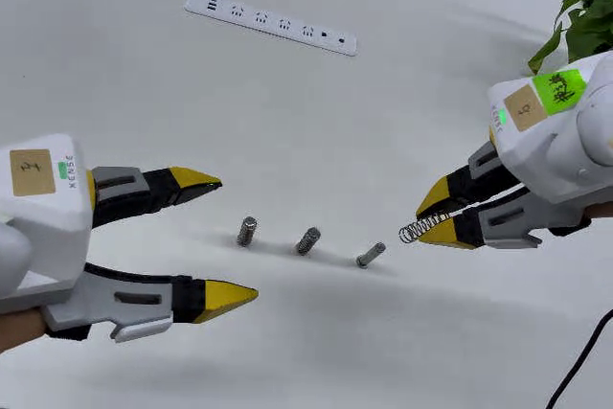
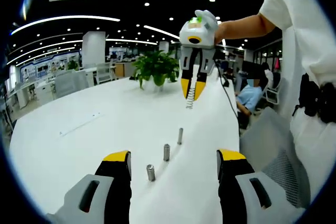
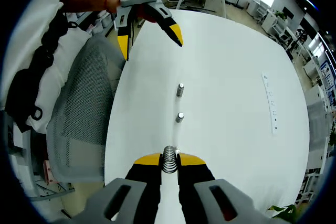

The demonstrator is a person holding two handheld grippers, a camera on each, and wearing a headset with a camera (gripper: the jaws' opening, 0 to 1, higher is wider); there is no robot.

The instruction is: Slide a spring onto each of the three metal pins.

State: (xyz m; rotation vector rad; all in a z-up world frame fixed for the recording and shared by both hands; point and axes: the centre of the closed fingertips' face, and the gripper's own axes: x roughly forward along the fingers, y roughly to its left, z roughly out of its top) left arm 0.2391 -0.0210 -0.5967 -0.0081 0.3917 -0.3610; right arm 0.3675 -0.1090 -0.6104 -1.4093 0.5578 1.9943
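The spring [image 3: 169,159] sits closest in the right gripper view, pinched between the yellow fingertips of the right gripper [image 1: 423,225]. The jaws are nearly closed, with only the coil's width between them. They grip it near one end, and in the head view the rest sticks out past the tips toward 8 o'clock, unsupported. The nearest pin [image 1: 371,255] stands on the table [image 1: 383,102] at about 8 o'clock from the spring's free end, near it but not touching. In the left gripper view the spring hangs clear above the pin.

The main risk, as I judge it, is misalignment. If the open end meets the pin top at a slant, the coil could catch, buckle or twist in the grip. A spring held by so little could also pop out if the squeeze changes. The pin looks free-standing, so a sideways push might tip it.

The middle pin [image 1: 307,240] and the far pin [image 1: 247,231] continue the row toward 10 o'clock. Both look ribbed, perhaps already carrying springs, though I cannot tell for sure. The left gripper [image 1: 237,237] is at 9 o'clock of the row with its jaws wide apart, holding nothing and steadying no pin. A power strip [image 1: 271,23] lies well off at 12 o'clock.
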